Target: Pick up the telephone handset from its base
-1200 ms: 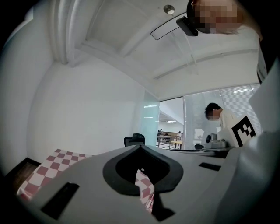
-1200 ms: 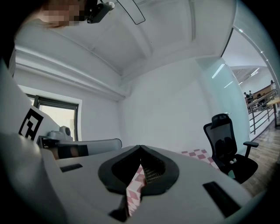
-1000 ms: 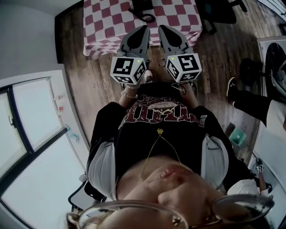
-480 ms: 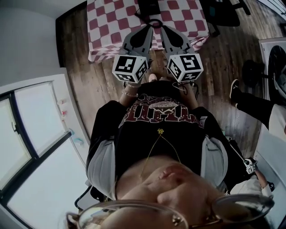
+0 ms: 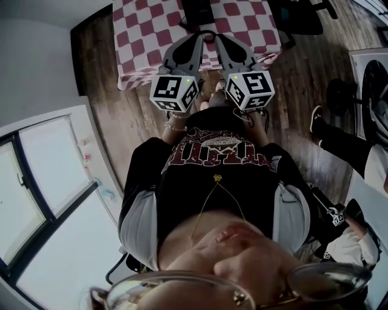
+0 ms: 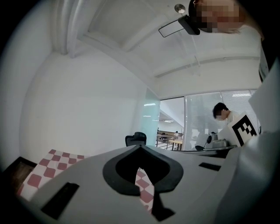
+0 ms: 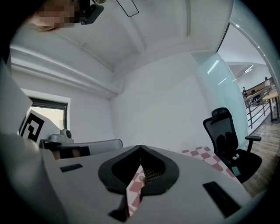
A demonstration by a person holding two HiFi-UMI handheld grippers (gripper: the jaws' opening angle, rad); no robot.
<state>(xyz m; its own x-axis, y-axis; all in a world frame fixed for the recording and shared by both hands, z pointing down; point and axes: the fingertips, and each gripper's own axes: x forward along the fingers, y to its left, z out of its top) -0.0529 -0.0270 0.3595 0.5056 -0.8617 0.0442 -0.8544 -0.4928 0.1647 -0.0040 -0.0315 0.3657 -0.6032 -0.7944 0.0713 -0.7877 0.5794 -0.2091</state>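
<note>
The left gripper (image 6: 140,148) has its fingers (image 6: 87,183) closed tip to tip, with nothing held between them. The right gripper (image 7: 140,148) is the same, its tips pressed together and empty, with only checked cloth showing through the gap behind them.

In the head view the two grippers lie side by side, their tips reaching just over the near edge of the bench (image 5: 145,36). The telephone (image 5: 197,10) sits beyond them at the middle of the far edge, untouched and cut off by the frame. Its handset cannot be told from its base. A black office chair (image 7: 227,140) stands beside the bench's right edge.
</note>
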